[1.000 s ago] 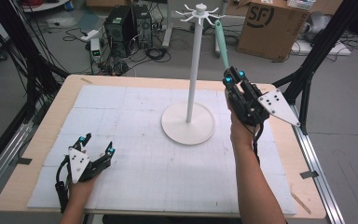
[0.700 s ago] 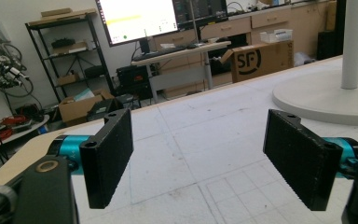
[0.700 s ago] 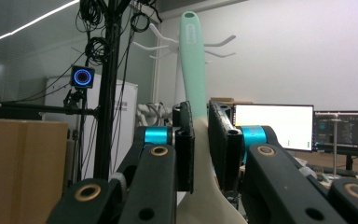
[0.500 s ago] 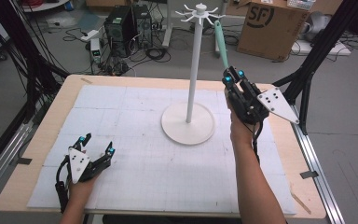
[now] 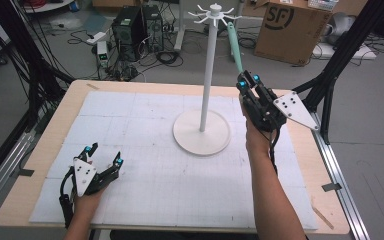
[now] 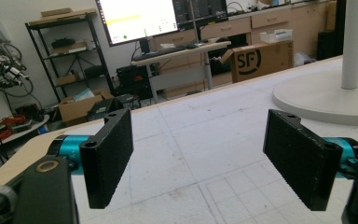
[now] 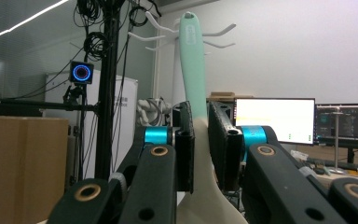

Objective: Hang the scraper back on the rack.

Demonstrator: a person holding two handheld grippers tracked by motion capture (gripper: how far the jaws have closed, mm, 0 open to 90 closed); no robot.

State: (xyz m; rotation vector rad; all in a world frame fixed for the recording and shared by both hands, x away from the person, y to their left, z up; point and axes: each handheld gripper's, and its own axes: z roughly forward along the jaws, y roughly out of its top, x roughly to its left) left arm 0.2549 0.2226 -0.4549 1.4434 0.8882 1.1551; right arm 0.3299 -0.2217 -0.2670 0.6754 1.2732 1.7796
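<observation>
A white hook stand (image 5: 207,65) rises from a round base (image 5: 201,132) at the table's middle, with several hooks at its top (image 7: 216,32). My right gripper (image 5: 248,83) is raised to the right of the pole, tilted upward, shut on a mint-green utensil (image 5: 234,48) with a cream lower part (image 7: 200,135). The utensil's handle end (image 7: 190,28) reaches up beside the hooks; I cannot tell whether it touches one. My left gripper (image 5: 103,154) rests low on the white mat at the front left, open, with nothing between its pads (image 6: 109,151).
A white gridded mat (image 5: 145,150) covers most of the wooden table (image 5: 40,150). Beyond the far edge stand a cardboard box (image 5: 285,27), computer towers (image 5: 130,25) and floor cables. Black frame posts (image 5: 340,55) flank the table on both sides.
</observation>
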